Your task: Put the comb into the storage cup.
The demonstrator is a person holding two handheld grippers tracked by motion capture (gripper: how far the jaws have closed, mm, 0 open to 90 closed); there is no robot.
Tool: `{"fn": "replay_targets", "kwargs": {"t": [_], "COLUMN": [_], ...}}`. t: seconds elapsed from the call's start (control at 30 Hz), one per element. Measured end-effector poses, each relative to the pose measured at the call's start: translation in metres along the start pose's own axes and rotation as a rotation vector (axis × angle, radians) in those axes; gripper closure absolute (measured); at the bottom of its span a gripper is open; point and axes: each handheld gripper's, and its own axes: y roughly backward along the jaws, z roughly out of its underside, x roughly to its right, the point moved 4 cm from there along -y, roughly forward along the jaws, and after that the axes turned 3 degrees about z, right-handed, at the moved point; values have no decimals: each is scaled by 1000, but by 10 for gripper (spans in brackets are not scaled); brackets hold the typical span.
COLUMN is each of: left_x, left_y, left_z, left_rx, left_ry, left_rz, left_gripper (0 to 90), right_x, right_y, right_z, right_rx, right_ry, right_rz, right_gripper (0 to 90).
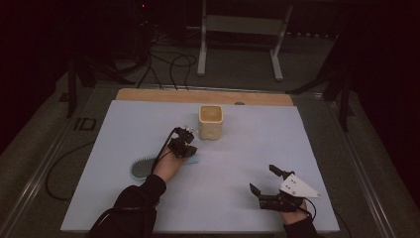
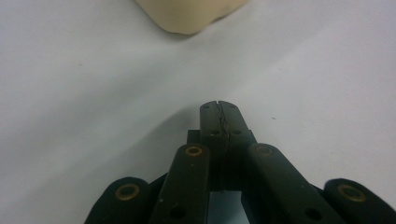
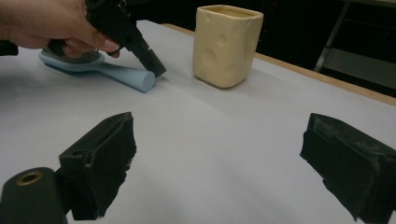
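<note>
I count one pale blue plastic hairbrush (image 1: 143, 167) with dark bristles, lying flat on the sheet. I count one cream ceramic cup (image 1: 211, 122), square with rounded corners and dimpled walls, standing upright. There is one light grey sheet (image 1: 237, 153) covering the table, and one strip of bare wooden table edge (image 1: 148, 94) showing at its far side. I hold two black two-jaw grippers, one per hand: my left gripper (image 1: 188, 132) and my right gripper (image 1: 263, 180). Beyond the table I count one white metal frame (image 1: 242, 29) with two legs on the floor.
</note>
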Motion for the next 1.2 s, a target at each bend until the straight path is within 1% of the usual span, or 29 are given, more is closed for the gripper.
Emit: {"fn": "replay_targets", "kwargs": {"t": [0.1,0.23,0.3,0.4,0.6,0.77,0.87,0.9,0.93,1.0,1.13,1.2], "left_x": [4,8,10,13,23,32,35,38,40,44,51,54], "left_y": [1,2,3,3,8,14,17,20,21,23,29,33], "left_z": [2,5,7,11,21,29,33,37,40,44,53,57], "left_rx": [-4,-11,-9,-16,-13,-25,-22,-28,-28,-35,-44,-49], "left_ry": [-10,-10,-12,-15,-23,-62,-64,-75,-74,-84,-118,-129], "left_rz": [9,30,34,52,82,91,100,111,117,127,123,129], "left_gripper": [899,899,900,899,900,899,900,900,900,900,900,900], "right_x": [0,0,-1,-1,0,-1,-1,-1,-1,-1,-1,-1], "right_y": [0,0,0,0,0,0,0,0,0,0,0,0], "right_z": [0,0,0,0,0,0,-1,-1,0,0,-1,-1], "right_rx": [-2,-1,-1,-1,-1,-1,-1,0,-1,-3,-3,-4], "right_ry": [5,2,3,5,5,8,6,7,6,6,9,10], "right_rz": [-1,-1,-3,-3,-2,0,0,0,-1,-1,1,1], "right_gripper": [94,94,94,94,94,94,94,94,94,94,94,94]}}
